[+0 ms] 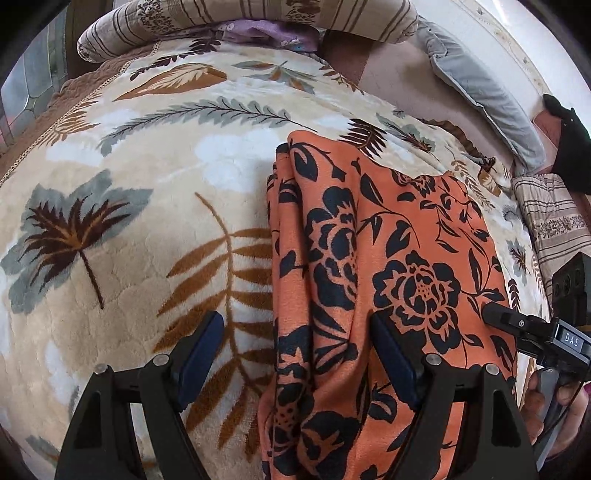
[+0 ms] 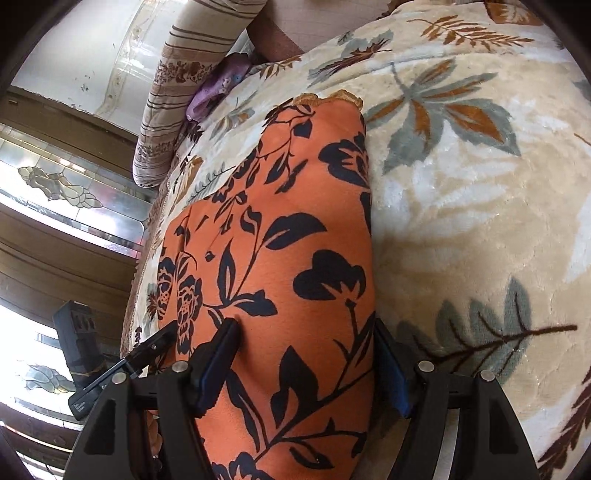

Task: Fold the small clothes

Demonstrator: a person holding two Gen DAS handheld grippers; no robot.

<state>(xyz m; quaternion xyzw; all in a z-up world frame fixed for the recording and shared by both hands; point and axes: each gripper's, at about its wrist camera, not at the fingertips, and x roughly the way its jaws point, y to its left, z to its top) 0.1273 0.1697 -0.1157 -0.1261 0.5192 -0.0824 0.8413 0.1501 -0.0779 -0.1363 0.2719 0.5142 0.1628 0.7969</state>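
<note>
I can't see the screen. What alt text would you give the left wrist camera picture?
An orange garment with black flowers lies folded lengthwise on a cream leaf-print blanket. The open left gripper straddles its left edge near the camera, and the right gripper's fingertip rests on its right side. Striped pillows lie beyond.

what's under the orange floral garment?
The orange floral garment lies on the leaf-print blanket, which shows all around it. Its own folded layers bunch at one edge; anything between cloth and blanket is hidden.

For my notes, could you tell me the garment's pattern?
Orange garment with black flowers and leaves; clearest in the right wrist view.
</note>
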